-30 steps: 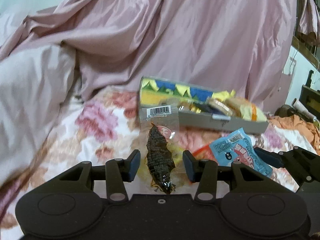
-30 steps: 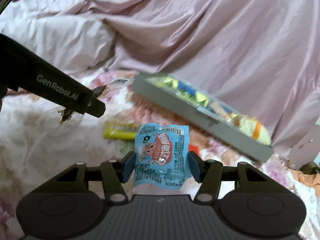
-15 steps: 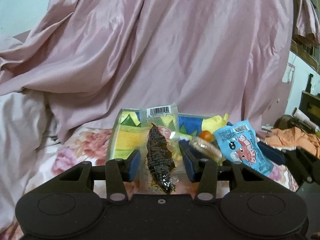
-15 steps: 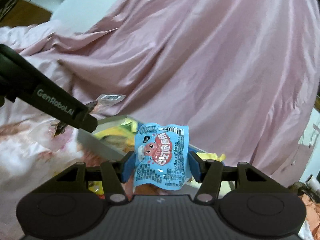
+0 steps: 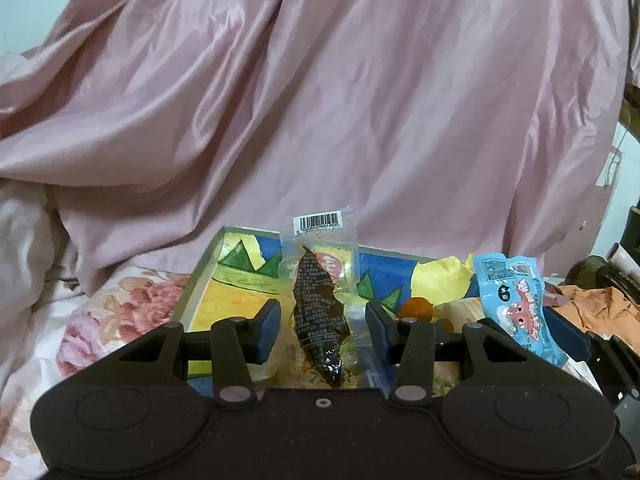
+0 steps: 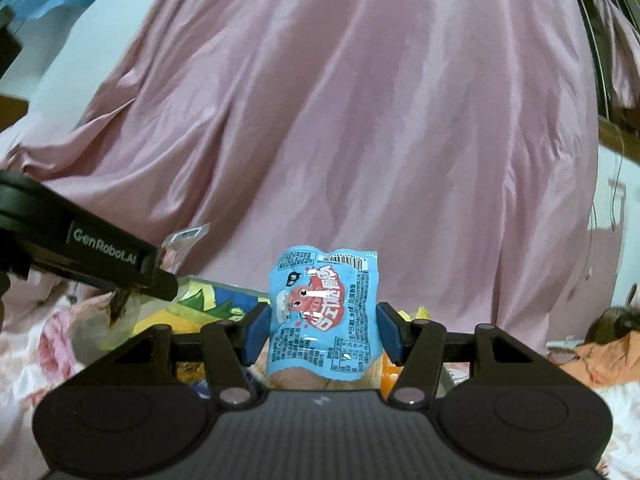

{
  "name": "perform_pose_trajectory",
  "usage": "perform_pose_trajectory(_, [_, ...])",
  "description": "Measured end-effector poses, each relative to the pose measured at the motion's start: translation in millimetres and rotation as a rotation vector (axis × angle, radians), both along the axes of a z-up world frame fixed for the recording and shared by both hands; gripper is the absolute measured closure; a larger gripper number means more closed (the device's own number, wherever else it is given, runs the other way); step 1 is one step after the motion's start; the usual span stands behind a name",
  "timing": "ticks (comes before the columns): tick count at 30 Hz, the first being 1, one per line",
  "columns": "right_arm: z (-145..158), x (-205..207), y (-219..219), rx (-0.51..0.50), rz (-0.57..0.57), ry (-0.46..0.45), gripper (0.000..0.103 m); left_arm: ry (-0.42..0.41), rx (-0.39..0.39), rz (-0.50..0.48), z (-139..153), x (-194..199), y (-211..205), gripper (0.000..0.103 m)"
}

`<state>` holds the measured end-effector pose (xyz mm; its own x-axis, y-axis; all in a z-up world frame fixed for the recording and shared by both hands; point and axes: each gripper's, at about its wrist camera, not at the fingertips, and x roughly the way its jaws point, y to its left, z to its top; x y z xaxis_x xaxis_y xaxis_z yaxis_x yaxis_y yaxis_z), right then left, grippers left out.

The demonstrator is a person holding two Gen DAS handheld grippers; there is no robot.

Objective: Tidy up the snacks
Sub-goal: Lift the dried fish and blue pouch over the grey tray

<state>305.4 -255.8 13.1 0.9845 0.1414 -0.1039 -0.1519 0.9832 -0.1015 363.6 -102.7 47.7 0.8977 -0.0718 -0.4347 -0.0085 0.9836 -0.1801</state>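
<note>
Pink, shiny cloth (image 5: 320,100) hangs in soft folds behind everything we see. Our left gripper (image 5: 320,330) has its blue pads on each side of a clear plastic packet (image 5: 320,280). The packet is thin and crinkly, with a dark, bumpy, pointed snack inside and a barcode sticker on top. It stands up between the pads, and its clear edges seem pinched by them, so we think it is held.

Our right gripper (image 6: 318,330) is squeezed on a blue snack bag (image 6: 324,316). That bag is smooth and glossy, with a red cartoon animal on it.

Both packets are up in the air over a flat grey box (image 5: 208,276). The box is lined with yellow, green and blue pictures, and more snacks lie in it. It sits on a flowery bedsheet (image 5: 120,300). Orange cloth (image 5: 592,308) lies crumpled at the far right.
</note>
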Motion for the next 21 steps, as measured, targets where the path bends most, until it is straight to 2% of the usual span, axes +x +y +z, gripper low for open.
perform_pose_trajectory(7, [-9.6,25.4,-11.3,0.084,0.018,0.033,0.041,0.052,0.018,0.006,-13.2,26.3,-3.7,0.055])
perform_pose_trajectory(21, [-30.7,53.7,-10.0,0.095,0.073,0.113,0.039,0.101,0.027,0.020,-29.1,49.6,0.0,0.054])
